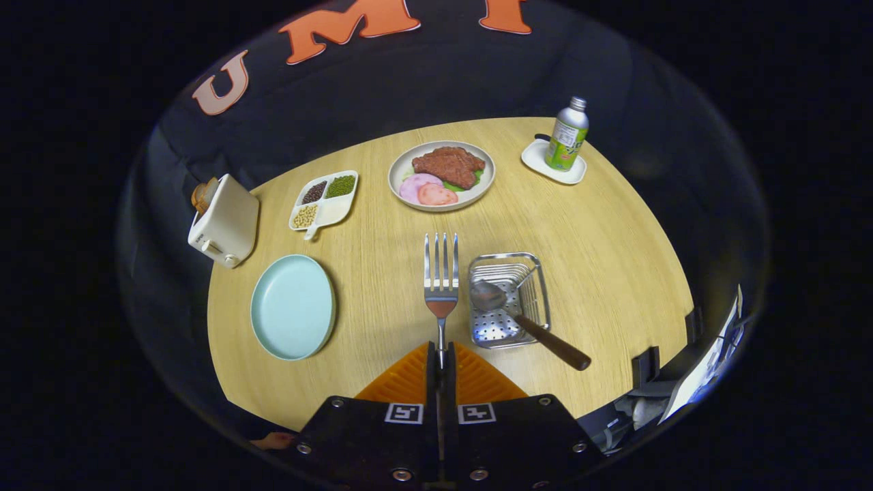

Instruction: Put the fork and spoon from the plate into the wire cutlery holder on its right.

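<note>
From the tongs' own camera, the tongs (441,354) are pressed together on the thin handle of one fork (441,279). The fork sticks straight out ahead of the fingers, prongs pointing away, above the round wooden desk (600,259).

Just to the right of the fork sits one wire cutlery holder (539,290). One spoon (525,320) lies in it, bowl inside the basket and its brown handle leaning out over the near rim toward the desk edge.

To the left of the fork is one light blue plate (293,307) with nothing on it. It sits close to the near left edge of the desk.

Farther back there are one plate of meat and ham (441,175), one small tray (325,199) with three kinds of beans, one white toaster (224,221) at the left edge with toast in it, and one bottle (567,134) standing on a little white dish (554,167) near the far right edge.

Bare wood lies between the blue plate and the holder, and to the right of the holder as well.
</note>
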